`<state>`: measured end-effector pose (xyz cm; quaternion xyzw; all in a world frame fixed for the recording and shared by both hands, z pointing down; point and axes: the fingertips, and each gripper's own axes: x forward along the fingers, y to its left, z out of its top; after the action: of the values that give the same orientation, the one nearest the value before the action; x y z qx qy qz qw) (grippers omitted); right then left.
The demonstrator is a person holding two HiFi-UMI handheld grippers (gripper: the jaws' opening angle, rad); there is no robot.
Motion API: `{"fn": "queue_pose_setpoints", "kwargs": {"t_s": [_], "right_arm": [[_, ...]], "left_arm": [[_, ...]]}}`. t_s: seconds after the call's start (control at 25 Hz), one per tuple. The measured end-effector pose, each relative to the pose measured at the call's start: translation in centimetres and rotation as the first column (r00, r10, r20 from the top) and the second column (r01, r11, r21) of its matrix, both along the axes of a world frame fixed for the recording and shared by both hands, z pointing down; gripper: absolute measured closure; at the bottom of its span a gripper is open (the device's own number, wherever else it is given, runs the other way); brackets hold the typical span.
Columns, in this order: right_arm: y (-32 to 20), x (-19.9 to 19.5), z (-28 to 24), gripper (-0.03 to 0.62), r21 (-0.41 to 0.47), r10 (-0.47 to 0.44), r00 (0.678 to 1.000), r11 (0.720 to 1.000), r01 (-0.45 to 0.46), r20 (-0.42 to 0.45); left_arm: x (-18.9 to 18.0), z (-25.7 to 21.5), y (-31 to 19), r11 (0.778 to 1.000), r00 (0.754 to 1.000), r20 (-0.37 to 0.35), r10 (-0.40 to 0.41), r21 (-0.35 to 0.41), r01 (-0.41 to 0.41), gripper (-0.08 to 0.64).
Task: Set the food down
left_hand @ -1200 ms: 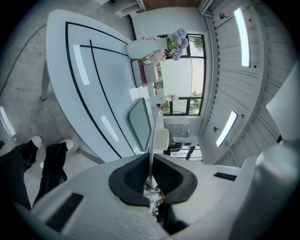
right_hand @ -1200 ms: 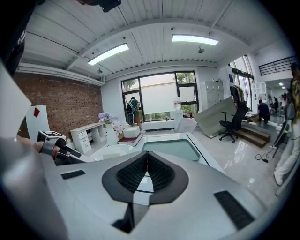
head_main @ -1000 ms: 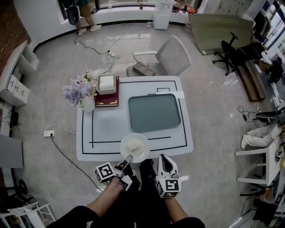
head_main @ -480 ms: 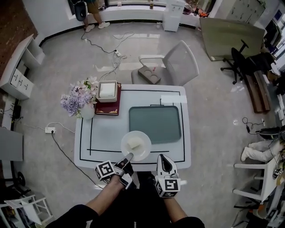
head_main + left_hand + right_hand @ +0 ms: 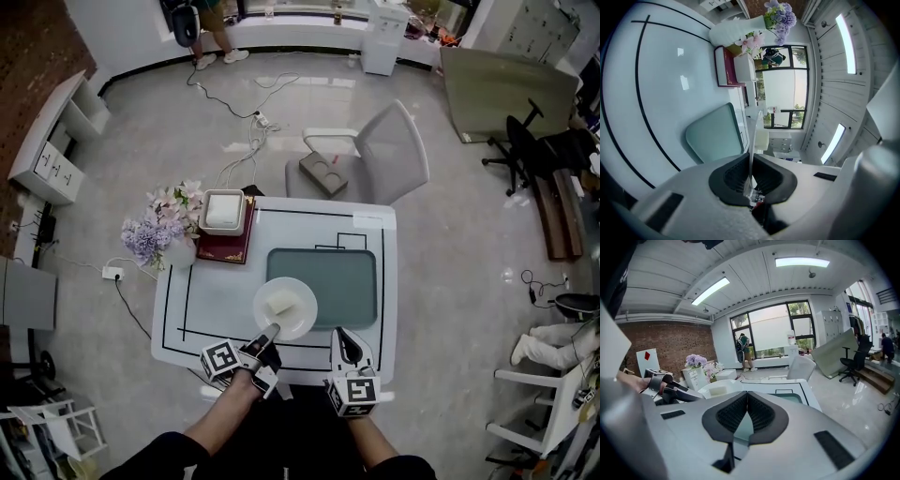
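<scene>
A person (image 5: 214, 23) at the upper left of the head view is cut off by the top edge; only the legs show. The pale food (image 5: 280, 304) is too small to identify. In the left gripper view, the plate (image 5: 754, 126) shows edge-on only, its rim hidden inside the left tool (image 5: 751, 159).

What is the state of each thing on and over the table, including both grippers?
plate: held by its rim, level, above the table.
food: lying on the plate.
left gripper: shut on the plate's rim.
right gripper: shut, empty.
green tray: empty, flat on the table.
vase: upright, flowers in it.
white box: resting on the red book.
</scene>
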<state>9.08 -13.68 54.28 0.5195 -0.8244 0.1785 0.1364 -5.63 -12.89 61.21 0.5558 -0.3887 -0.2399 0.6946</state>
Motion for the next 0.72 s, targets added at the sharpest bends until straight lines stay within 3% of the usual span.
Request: {"fn": "queue_pose_setpoints", "kwargs": {"t_s": [0.2,0.4,0.72], "right_arm": [[-1.7,0.7,0.7,0.583,-0.018,-0.037,0.999,0.999,0.037,0.006],[-2.0,0.4,2.0,0.583,-0.056,-0.053,0.999,0.997,0.054,0.009],[-3.6,0.4,2.7,0.583,-0.075,0.020,0.999,0.997,-0.018,0.027]], "left_arm": [[0.1,0.5,-2.1,0.998,0.998,-0.010,-0.069,-0.009,0.069,0.541],[-0.4,0.8,-3.3,0.997,0.997,-0.001,-0.077,-0.011,0.077,0.541],[-1.8,2.0,-4.7,0.998,0.999,0.005,-0.053,-0.032,0.053,0.541]]}}
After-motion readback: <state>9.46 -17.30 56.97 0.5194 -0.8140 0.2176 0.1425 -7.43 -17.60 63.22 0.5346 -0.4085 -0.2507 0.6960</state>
